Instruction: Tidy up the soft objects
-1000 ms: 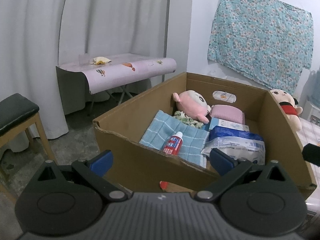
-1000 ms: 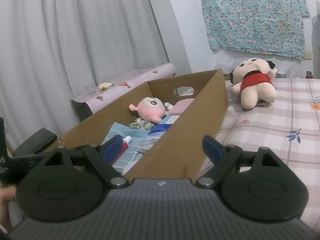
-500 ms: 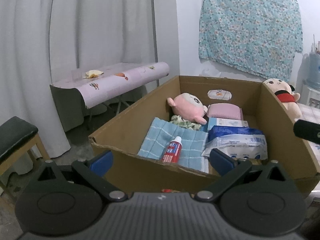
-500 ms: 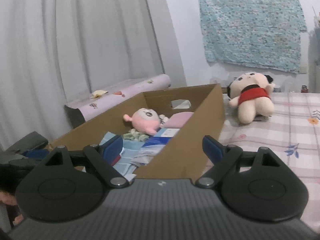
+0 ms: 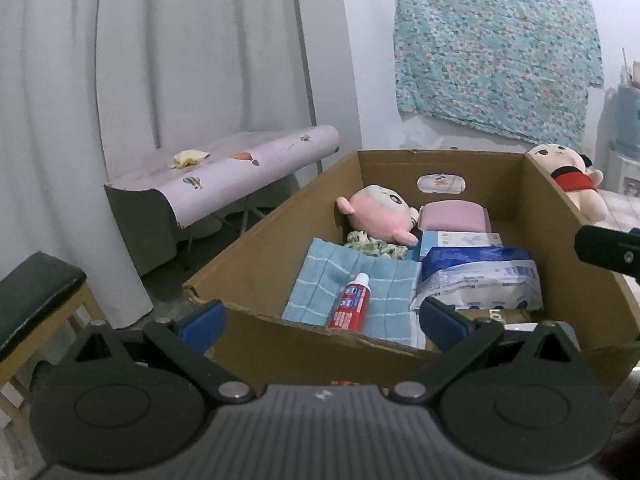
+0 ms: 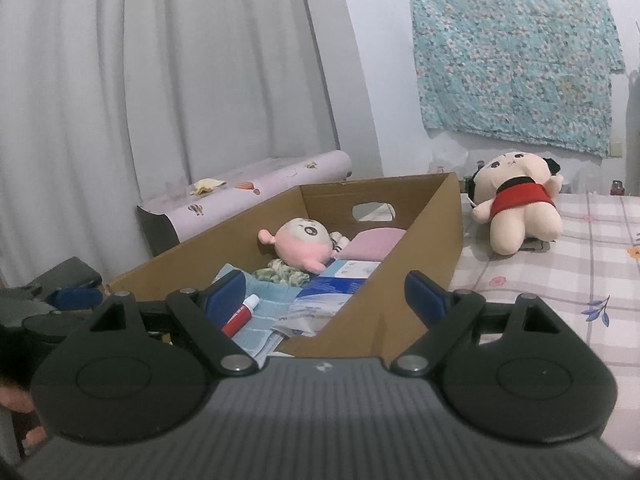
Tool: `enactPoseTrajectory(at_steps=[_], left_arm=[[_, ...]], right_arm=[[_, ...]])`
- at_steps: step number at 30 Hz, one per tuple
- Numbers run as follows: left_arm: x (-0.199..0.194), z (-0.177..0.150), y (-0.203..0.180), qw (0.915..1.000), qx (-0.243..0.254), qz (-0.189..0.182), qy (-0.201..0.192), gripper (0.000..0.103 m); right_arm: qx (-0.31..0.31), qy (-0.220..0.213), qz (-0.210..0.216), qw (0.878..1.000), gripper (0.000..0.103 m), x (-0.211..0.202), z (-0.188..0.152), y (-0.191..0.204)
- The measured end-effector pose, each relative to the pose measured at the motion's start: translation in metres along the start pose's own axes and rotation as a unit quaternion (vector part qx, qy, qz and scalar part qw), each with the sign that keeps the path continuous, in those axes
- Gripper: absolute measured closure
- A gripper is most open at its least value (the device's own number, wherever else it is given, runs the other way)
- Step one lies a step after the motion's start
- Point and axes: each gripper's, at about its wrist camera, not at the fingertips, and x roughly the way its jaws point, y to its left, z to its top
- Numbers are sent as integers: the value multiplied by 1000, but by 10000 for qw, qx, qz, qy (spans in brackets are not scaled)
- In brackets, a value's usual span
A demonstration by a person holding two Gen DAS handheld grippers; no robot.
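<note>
An open cardboard box [image 5: 256, 264] holds a pink plush [image 5: 380, 212], a pink pad [image 5: 452, 216], a blue striped towel [image 5: 316, 280], a red toothpaste tube [image 5: 352, 300], a crumpled floral cloth [image 5: 372, 246] and a blue-and-white packet [image 5: 480, 276]. A cream doll in a red top [image 6: 516, 204] lies outside the box on the checked table, beyond its far right corner. My left gripper [image 5: 320, 320] stands open in front of the box's near wall, holding nothing. My right gripper [image 6: 324, 294] is open and empty over the box's near right corner [image 6: 400, 292].
A folding table with a lilac cover [image 5: 240, 168] stands behind the box by the grey curtain. A stool with a dark cushion [image 5: 36, 296] is at the left. A floral cloth [image 5: 496, 52] hangs on the wall. The checked tablecloth [image 6: 580, 280] spreads right of the box.
The left wrist view has rolled until the box sits level in it. The right view has shifted only slightly. Both grippers stay open and nothing in the box has moved.
</note>
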Motion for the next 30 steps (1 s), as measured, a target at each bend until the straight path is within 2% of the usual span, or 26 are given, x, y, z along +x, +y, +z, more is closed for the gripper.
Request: enactPoseTrajectory(at_steps=[6, 30], left_arm=[[-1, 2, -4, 9999, 76, 145, 4, 0], [-5, 2, -5, 9996, 34, 292, 9, 0]], right_arm=[[104, 42, -156, 9998, 16, 1, -1, -4], [2, 129, -139, 9998, 14, 0, -2, -6]])
